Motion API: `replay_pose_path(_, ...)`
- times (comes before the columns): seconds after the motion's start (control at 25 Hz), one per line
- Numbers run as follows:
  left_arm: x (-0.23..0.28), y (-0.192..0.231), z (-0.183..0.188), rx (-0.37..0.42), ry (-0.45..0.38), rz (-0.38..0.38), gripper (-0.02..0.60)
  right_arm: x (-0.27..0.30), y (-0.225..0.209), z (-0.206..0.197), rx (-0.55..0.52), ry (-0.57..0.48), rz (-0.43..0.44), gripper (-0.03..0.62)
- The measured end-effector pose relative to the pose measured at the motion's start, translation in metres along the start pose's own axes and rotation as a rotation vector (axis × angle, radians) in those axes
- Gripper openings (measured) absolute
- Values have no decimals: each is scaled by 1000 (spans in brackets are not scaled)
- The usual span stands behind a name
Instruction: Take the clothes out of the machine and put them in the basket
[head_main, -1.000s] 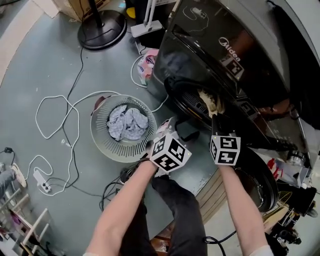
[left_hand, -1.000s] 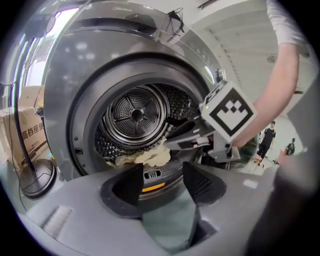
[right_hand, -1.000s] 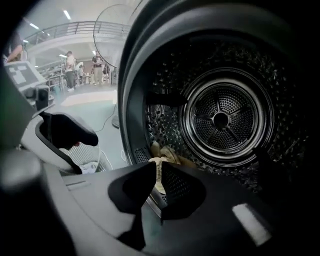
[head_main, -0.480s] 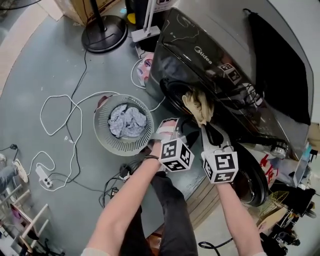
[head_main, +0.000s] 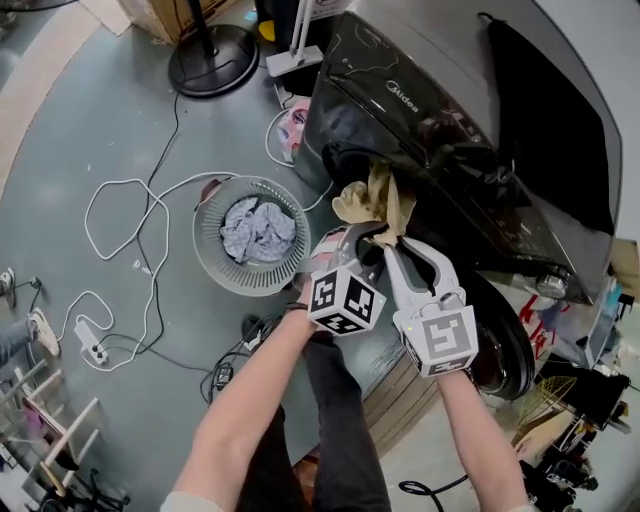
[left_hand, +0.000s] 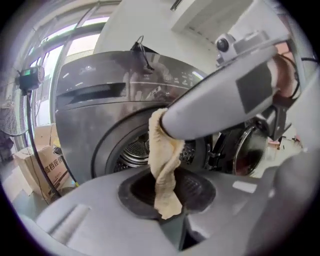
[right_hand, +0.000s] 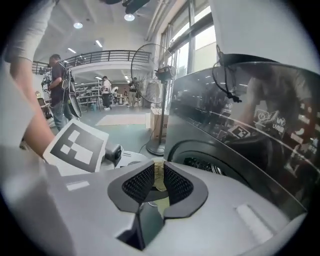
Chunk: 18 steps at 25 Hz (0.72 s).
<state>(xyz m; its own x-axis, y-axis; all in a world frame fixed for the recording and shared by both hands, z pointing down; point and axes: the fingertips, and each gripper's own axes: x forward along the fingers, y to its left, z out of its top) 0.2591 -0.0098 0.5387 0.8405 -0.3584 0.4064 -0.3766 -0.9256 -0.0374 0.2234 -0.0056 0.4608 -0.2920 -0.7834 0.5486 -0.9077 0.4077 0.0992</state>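
Note:
A beige cloth hangs in front of the dark washing machine, just outside its round drum opening. My right gripper is shut on the cloth's upper part; its pads pinch a beige fold in the right gripper view. My left gripper is right beside it, lower. Its jaws are closing on the cloth's hanging end, which fills the gap between the pads. The round grey basket stands on the floor to the left and holds grey-white clothes.
The machine's door hangs open at the right. White cables and a power strip lie on the floor left of the basket. A fan's round base stands behind. A cardboard box is beside the machine.
Both grippers have risen and the beige cloth has come out of the drum with the right one. The left gripper's jaws have narrowed around the cloth's lower end.

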Motion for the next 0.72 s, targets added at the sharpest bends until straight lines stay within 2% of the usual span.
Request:
replay_pose_path(0.2, -41, 24, -14, -27, 16, 43, 109, 11, 28, 11, -53, 1, 51, 93)
replay_pose_path(0.36, -76, 45, -27, -16, 28, 55, 107, 24, 53, 22, -164, -13, 85, 127)
replay_pose_path(0.52, -114, 71, -40, 10, 45, 84, 107, 39, 90, 31, -304, -27, 164, 177)
replay_pose_path(0.64, -135, 84, -46, 21, 61, 99, 107, 45, 109, 41, -318, -80, 205, 195)
replay_pose_path(0.72, -149, 94, -52, 2, 64, 124, 107, 43, 120, 44, -316, -91, 224, 202)
